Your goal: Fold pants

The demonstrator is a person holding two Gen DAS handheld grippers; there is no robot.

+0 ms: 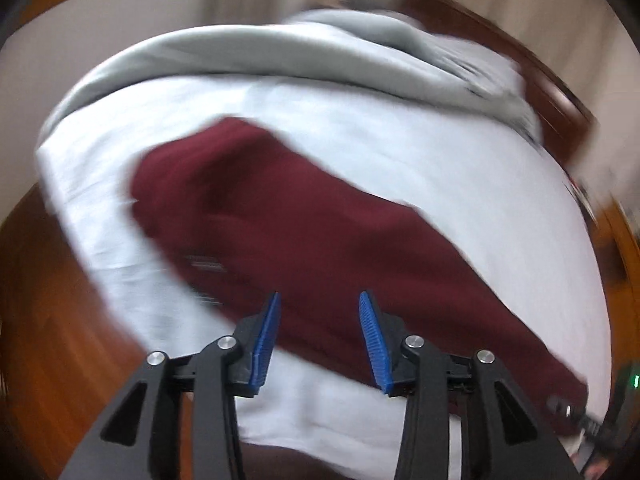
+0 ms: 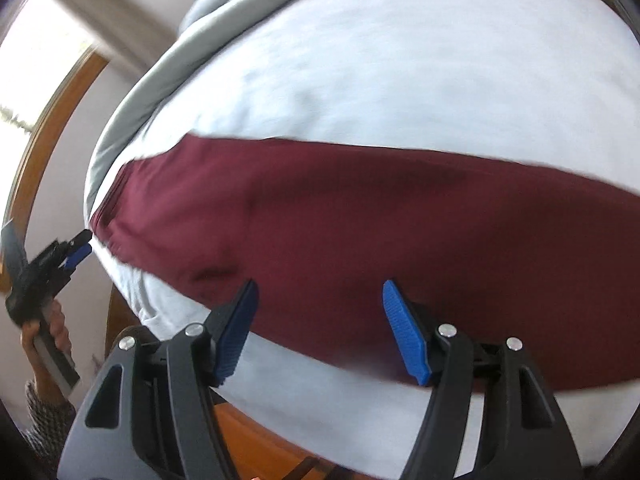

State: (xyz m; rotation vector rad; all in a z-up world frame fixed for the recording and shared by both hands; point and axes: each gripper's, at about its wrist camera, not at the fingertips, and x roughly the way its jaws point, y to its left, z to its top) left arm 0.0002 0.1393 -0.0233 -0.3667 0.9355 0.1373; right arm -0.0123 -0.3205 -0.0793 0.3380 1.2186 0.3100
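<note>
Dark maroon pants (image 1: 304,216) lie lengthwise on a white bed sheet (image 1: 440,168), folded along their length. In the left wrist view my left gripper (image 1: 319,300) is open and empty, above the near edge of the pants. In the right wrist view the pants (image 2: 380,216) stretch across the sheet (image 2: 380,60), and my right gripper (image 2: 318,286) is open and empty over their near edge. The left gripper (image 2: 76,250) also shows at the far left of the right wrist view, close to the end of the pants. Both views are motion-blurred.
A grey blanket (image 1: 280,56) is bunched along the far side of the bed. A wooden headboard (image 1: 520,72) stands at the right, wooden floor (image 1: 48,300) at the left. A window with a wooden frame (image 2: 44,92) is at the left of the right wrist view.
</note>
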